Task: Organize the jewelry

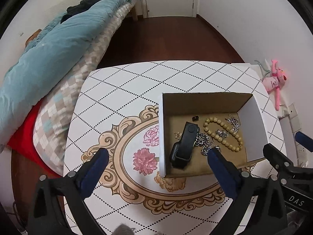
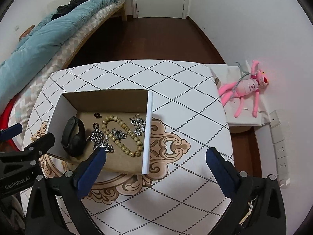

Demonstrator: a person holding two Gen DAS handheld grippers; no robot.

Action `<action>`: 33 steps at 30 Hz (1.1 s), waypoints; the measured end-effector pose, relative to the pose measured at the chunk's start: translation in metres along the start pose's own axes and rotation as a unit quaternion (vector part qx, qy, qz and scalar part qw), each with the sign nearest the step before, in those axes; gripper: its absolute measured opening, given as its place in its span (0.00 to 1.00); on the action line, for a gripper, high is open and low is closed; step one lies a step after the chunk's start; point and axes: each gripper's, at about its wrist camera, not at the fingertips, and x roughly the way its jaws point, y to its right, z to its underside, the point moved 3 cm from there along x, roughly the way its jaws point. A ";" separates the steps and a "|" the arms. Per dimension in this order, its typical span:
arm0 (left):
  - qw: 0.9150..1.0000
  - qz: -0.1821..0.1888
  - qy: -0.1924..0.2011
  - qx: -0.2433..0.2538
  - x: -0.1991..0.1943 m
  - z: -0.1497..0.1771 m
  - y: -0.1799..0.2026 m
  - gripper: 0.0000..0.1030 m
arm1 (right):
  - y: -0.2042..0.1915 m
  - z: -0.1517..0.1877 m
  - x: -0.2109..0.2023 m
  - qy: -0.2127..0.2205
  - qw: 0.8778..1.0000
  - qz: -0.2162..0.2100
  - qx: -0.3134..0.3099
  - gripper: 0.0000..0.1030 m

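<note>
The jewelry lies in an open cardboard box (image 1: 203,101) on the table (image 1: 121,90): a black wristband (image 1: 183,145), a silver chain (image 1: 204,143), a wooden bead bracelet (image 1: 223,131), a smaller silver piece (image 1: 233,121) and a dark ring (image 1: 195,118). The box sits ahead of the left gripper (image 1: 156,161), reaching past its right jaw, and ahead-left of the right gripper (image 2: 156,159), beyond its left jaw. Both jaws stand wide apart, holding nothing.

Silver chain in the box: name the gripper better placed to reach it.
Probably the left gripper: open, and in its view one of its fingers overlaps the silver chain. The right gripper, also open, is centred over the box wall.
</note>
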 end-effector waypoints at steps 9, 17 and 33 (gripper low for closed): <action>1.000 0.008 0.024 -0.019 -0.032 0.010 -0.004 1.00 | 0.008 0.007 -0.026 0.020 1.000 0.007 0.016 1.00; 0.997 0.005 0.068 -0.020 -0.093 0.026 -0.003 1.00 | 0.007 0.025 -0.092 0.070 0.997 0.008 0.017 1.00; 0.986 0.023 0.162 -0.016 -0.226 0.066 -0.003 1.00 | 0.007 0.062 -0.246 0.176 0.984 -0.005 0.021 1.00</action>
